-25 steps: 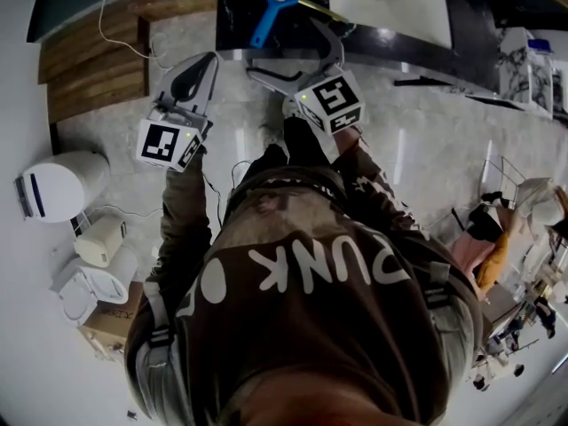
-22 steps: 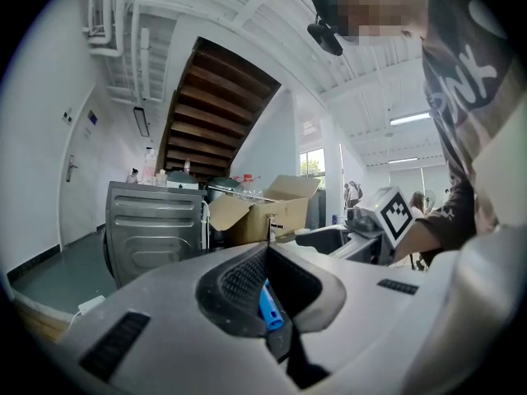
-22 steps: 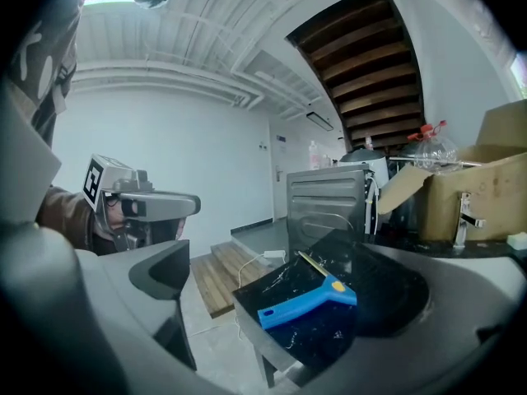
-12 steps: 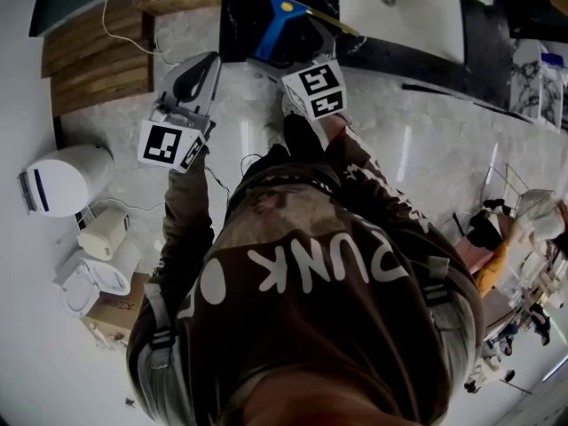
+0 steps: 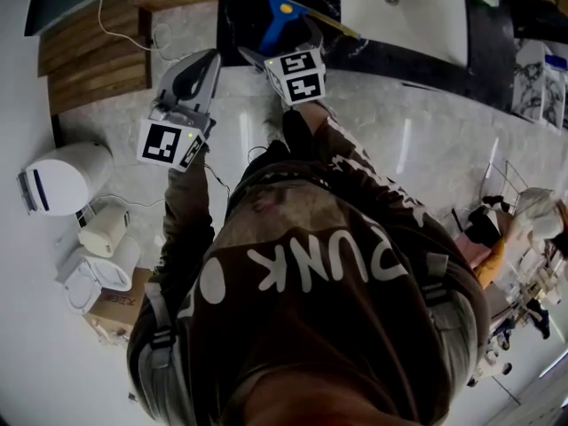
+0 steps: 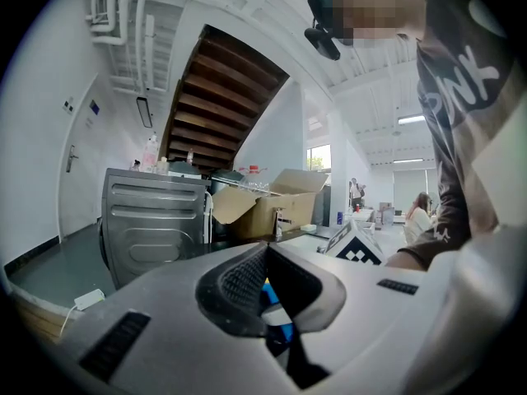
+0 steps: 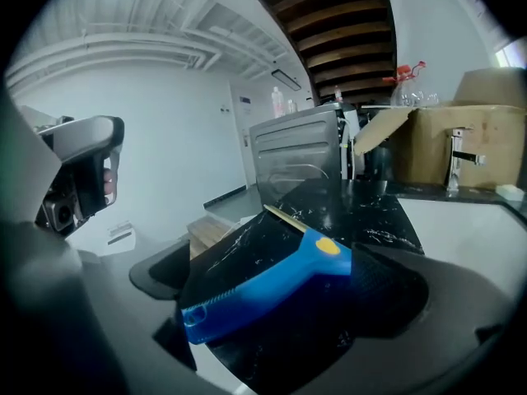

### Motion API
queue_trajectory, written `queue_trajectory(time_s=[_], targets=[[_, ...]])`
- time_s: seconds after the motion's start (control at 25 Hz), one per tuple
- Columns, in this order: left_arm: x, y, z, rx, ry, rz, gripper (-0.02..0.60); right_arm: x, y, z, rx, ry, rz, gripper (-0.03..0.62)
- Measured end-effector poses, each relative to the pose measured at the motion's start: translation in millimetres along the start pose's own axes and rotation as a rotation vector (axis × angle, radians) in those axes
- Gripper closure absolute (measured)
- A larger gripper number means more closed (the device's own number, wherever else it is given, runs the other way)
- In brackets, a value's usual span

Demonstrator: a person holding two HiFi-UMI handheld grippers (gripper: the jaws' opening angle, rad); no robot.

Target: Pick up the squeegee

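Squeegee (image 7: 263, 290) lies between the right tool's (image 7: 276, 304) jaws (spread wide).

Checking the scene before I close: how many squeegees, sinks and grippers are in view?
squeegee: 1
sink: 1
grippers: 2, left gripper and right gripper
Total: 4

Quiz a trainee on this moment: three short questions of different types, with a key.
1. True or false: the right gripper is shut on the squeegee.
2. What colour is the squeegee's handle? A red, B blue, C green.
3. Fill in: the squeegee lies on a ___ countertop.
Key: 1 false, its jaws stand apart on either side of the handle; 2 B; 3 black.
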State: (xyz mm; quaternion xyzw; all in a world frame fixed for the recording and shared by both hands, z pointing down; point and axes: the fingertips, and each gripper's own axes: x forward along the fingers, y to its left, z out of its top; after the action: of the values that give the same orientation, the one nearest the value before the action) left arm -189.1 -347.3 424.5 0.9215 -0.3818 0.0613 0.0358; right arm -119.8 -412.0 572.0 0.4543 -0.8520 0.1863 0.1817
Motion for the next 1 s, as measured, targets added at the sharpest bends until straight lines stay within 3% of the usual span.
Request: queue_trajectory(time_s=[0.28,0.48,0.6,0.8,1.0], targets=[[3.1,-0.5,0.0,-0.004,0.001,-0.008,0.580,10.1,-6.0,-19.0,0.090,0.133,-0.081,0.049],[2.7,-1.5,0.8,-0.001,-0.002,-0.017,0.580,13.9,-10.9,-25.5,0.098,0.172,-0.134,0.118],[2.8,-2.0,2.3,0.001,-0.005,-0.021,0.580,14.7,-13.9,-29.2,0.115,0.208,-0.150,0.123],[1.9,-2.9,7.2,0.008,-0.011,-0.024,0.580,8.8,-11.1,-34.0,0.150,0.238,-0.131,0.253],[0.5,-5.9,9.4,0.012,-0.015,-0.033,0.580,1.6,-14.3,-37.7,0.198,0.254,-0.140,0.299]])
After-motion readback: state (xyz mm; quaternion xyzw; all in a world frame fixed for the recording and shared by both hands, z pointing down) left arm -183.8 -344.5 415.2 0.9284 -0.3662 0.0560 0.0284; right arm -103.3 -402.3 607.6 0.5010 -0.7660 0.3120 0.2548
